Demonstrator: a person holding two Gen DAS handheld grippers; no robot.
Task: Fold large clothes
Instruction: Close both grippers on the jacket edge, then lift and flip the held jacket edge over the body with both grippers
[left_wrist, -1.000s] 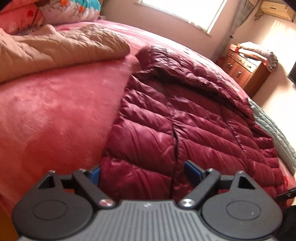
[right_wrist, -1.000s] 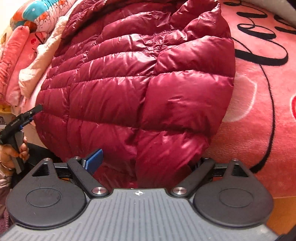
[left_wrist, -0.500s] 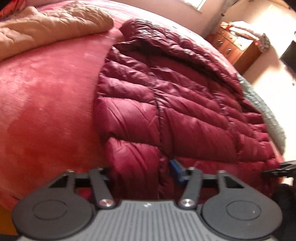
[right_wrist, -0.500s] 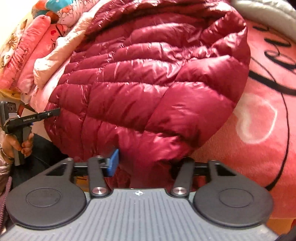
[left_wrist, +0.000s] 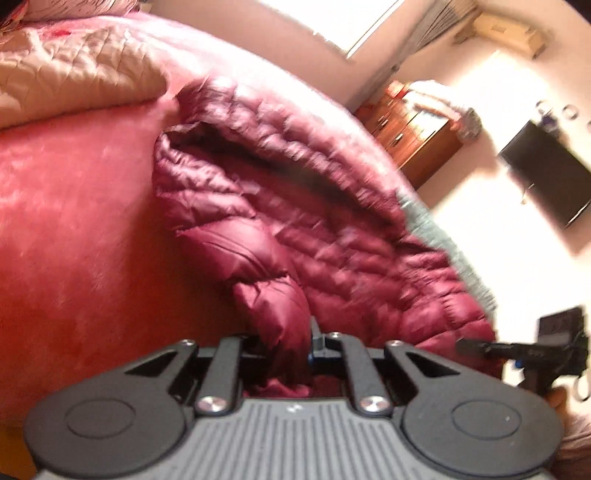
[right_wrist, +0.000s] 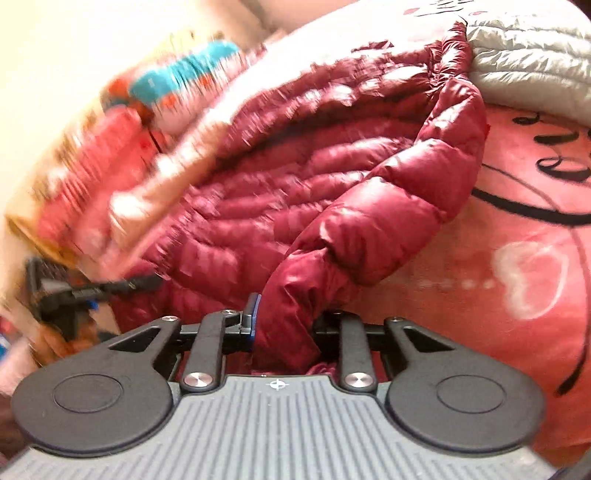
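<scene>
While both grippers just finished closing | maroon puffer jacket (left_wrist: 332, 236) spread on the red bed blanket (left_wrist: 74, 221) | left gripper (left_wrist: 284, 343) pinching jacket's near hem | right gripper (right_wrist: 286, 325) clamped on the jacket hem too, grey quilted jacket (right_wrist: 535, 66) beyond it

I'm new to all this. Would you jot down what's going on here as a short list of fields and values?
garment: maroon puffer jacket, spread on the bed
surface: pink blanket with black script
left gripper: jaws just closed, pinching the jacket's near edge
right gripper: jaws just closed, pinching another part of the near edge
jacket edge: bunched and raised at both grips
nearby: beige quilt, grey padded item, wooden dresser
image quality: blurred
</scene>
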